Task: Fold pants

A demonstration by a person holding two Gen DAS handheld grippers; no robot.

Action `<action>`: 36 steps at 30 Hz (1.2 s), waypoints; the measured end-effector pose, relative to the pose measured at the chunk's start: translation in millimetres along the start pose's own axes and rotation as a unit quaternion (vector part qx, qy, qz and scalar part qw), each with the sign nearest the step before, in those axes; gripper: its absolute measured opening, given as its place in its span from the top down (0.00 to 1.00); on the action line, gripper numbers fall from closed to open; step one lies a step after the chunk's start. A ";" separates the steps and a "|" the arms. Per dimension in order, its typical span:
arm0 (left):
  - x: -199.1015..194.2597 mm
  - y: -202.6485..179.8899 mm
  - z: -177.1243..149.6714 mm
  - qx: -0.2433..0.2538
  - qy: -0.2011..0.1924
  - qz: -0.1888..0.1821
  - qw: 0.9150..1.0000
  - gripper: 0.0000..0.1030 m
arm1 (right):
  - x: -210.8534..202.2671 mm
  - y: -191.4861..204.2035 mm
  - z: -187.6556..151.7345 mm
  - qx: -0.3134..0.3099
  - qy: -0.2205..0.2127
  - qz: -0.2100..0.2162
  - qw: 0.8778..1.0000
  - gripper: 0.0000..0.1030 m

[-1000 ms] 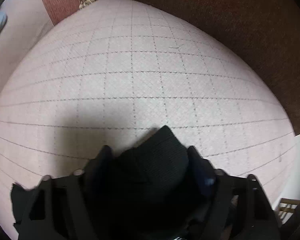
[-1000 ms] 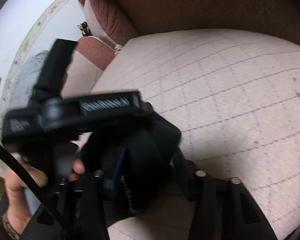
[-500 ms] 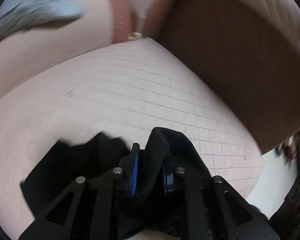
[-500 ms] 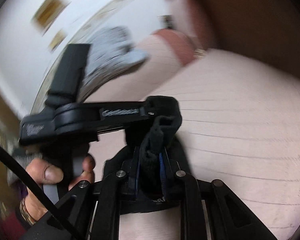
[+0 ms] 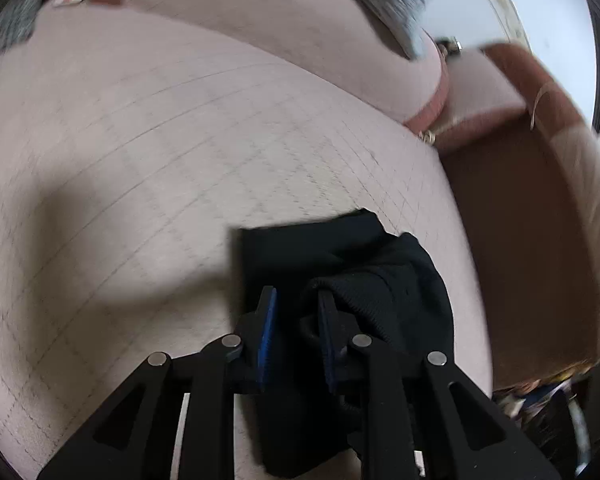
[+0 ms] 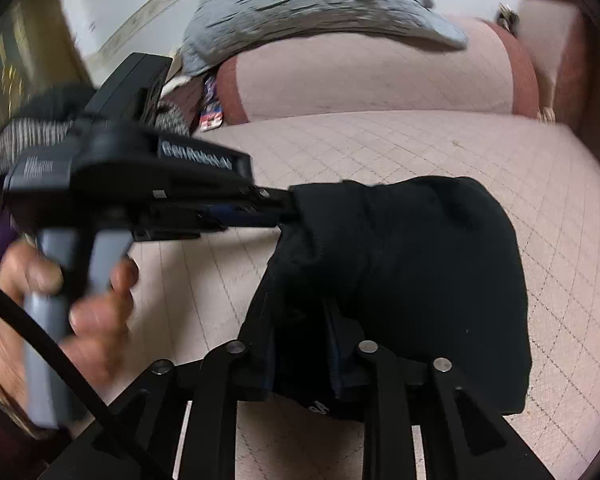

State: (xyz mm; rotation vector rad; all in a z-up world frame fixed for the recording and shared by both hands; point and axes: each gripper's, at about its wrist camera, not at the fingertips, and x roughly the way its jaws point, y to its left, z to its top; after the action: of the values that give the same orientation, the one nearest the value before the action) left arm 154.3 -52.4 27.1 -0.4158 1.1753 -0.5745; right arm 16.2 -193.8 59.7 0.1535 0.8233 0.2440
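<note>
The black pants [image 6: 420, 264] are bunched into a compact bundle above the pink quilted seat cushion [image 6: 400, 144]. My right gripper [image 6: 300, 320] is shut on the near edge of the bundle. My left gripper [image 6: 276, 204] comes in from the left and is shut on its upper left corner. In the left wrist view the pants [image 5: 340, 248] hang around the left gripper [image 5: 296, 300], whose blue-padded fingers [image 5: 267, 320] pinch a ribbed fold, with a small gap showing beside it.
A grey cushion [image 6: 300, 8] lies on the sofa backrest [image 6: 372, 76]. A brown armrest [image 5: 528, 240] borders the seat on the right. A colourful packet [image 6: 211, 114] sits in the seat corner. A hand [image 6: 80, 300] holds the left gripper's handle.
Both grippers have swung round with the pants, so the backrest and grey cushion now face the cameras. The bundle has spread wider over the seat. Both grips still hold.
</note>
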 end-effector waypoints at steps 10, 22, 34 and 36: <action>-42.9 35.2 -7.5 -0.063 -0.051 0.015 0.997 0.69 | -46.6 8.3 -28.9 -0.045 0.013 0.079 0.996 0.54; 13.0 -56.7 -34.2 0.071 -0.024 0.069 0.995 0.66 | -35.1 -138.9 33.4 0.216 -0.020 0.099 0.971 0.54; 41.7 -30.8 -23.8 0.050 -0.006 0.112 0.992 0.59 | 31.1 -151.9 48.4 0.219 0.024 0.036 0.975 0.54; 26.7 -32.8 -25.1 0.045 -0.018 0.100 0.994 0.59 | 7.6 -152.4 46.9 0.214 0.001 0.032 0.976 0.54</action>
State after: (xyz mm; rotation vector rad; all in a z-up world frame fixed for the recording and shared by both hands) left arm 131.2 -94.9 18.1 -0.2271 1.1361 -0.4421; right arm 79.6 -340.1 50.9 0.5852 0.8651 0.1230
